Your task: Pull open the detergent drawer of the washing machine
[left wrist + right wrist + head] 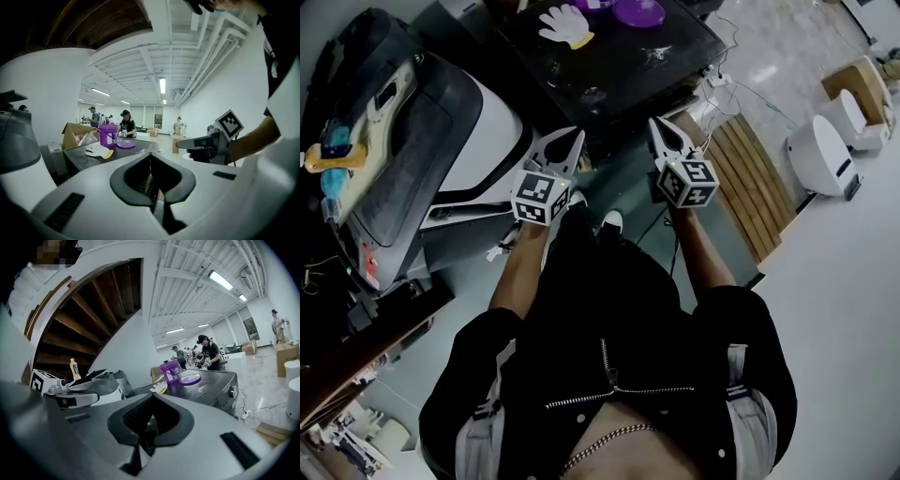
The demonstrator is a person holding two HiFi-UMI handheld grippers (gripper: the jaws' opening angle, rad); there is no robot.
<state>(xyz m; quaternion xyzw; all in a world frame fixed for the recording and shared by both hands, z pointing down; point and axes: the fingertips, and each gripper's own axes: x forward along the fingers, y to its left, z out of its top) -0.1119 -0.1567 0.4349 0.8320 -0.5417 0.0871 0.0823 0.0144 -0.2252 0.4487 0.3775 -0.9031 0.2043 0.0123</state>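
As I judge it, the pull has not begun: the left gripper (570, 141) and right gripper (664, 131) are both closed on nothing, short of the dark washing machine (619, 66) ahead, and no view shows its detergent drawer clearly.

No text, brand or number reading out in any view.
- Left claw (574, 136) cube showing black-and-white square markers: pattern only, no characters.
- Right claw (656, 125) cube showing same kind of markers; one face also facing camera in left gripper view, again pattern only.
- Purple bucket (170, 371) wearing white label; print coming out too small to read in either gripper view.
- Yellow bottle (73, 368) wearing dark label band; print blurring out, nothing legible.
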